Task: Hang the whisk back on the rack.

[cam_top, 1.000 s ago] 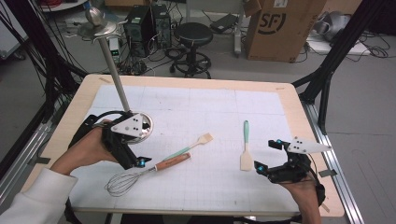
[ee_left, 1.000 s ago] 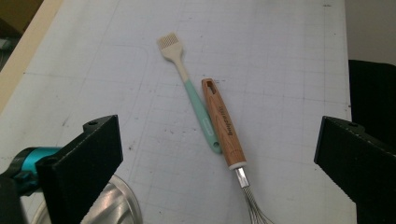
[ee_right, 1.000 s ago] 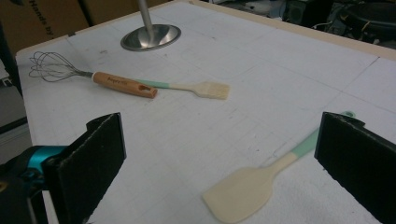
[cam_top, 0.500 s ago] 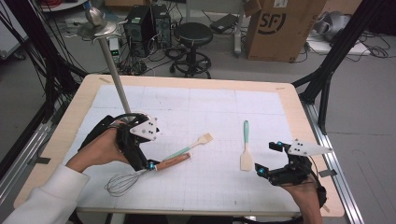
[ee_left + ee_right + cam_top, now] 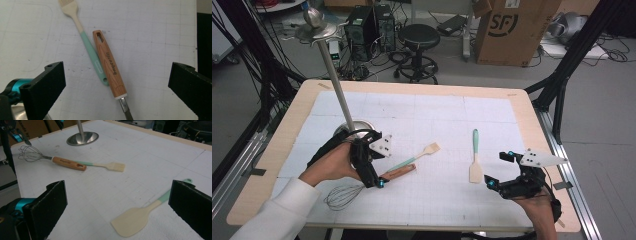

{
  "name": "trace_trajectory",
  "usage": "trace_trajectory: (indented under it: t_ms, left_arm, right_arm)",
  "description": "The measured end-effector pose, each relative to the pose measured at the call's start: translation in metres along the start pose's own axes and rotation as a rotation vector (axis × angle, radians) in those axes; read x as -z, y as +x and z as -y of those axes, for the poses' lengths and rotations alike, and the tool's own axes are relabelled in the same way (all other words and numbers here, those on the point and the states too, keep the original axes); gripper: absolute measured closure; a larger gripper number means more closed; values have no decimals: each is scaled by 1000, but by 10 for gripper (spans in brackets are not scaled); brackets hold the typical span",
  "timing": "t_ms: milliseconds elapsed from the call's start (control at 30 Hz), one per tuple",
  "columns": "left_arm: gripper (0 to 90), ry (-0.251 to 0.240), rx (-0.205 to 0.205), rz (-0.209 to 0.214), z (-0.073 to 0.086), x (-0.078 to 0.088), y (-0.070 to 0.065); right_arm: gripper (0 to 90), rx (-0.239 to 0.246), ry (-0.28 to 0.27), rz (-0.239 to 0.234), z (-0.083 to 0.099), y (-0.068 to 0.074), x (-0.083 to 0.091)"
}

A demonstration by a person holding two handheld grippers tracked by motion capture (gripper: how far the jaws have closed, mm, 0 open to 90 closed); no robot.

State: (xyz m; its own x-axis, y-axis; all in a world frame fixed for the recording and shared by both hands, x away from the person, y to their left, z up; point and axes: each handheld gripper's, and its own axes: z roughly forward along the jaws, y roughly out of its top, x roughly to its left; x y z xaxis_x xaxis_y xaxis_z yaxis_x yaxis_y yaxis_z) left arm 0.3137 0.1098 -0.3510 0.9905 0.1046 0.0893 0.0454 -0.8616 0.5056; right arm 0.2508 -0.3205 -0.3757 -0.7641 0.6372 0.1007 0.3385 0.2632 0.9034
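My left gripper [image 5: 373, 170] hangs just above the whisk [image 5: 362, 188], its 2 jaws spread wide and holding nothing; in the left gripper view the whisk's wooden handle [image 5: 109, 65] lies between the jaws, closer to the middle than to either pad, with bare mat on both sides of it; the handle's long axis runs from near-left, where the wire head [image 5: 343, 196] rests, to far-right, and it crosses the line between my jaws rather than following it, so I judge a straight drop and squeeze would catch it across its width; the snag is the pastry brush [image 5: 85, 41], whose mint handle lies touching the whisk's handle along 1 side, its cream bristles pointing far-right; closing carelessly could pinch both; my right gripper [image 5: 504, 175] sits well apart at the near-right, jaws also wide and empty, with the spatula [image 5: 475, 157] just to its left, blade toward me and its handle pointing away; so the left hand is plainly the nearer 1 for the whisk; the steel stand [image 5: 356, 127] has its base just behind my left hand, its pole leaning up and far-left, so lifting toward the right or toward the middle of the mat [image 5: 432, 115] offers the most open room; the near edge of the table is close behind the wire head
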Motion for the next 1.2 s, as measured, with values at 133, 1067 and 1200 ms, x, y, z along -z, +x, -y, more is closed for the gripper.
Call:
trace_trajectory:
  t_ms: [133, 1067, 1200]
  left_arm:
    - [19, 33, -1, 14, 1, -11, 0]
    - [312, 216, 23, 107, 11, -57, 5]
    - [363, 222, 25, 104, 12, -57, 6]
  right_arm:
    - [6, 5, -4, 4, -1, 0, 0]
    - [6, 4, -2, -1, -1, -2, -2]
    - [6, 0, -2, 0, -1, -2, -2]
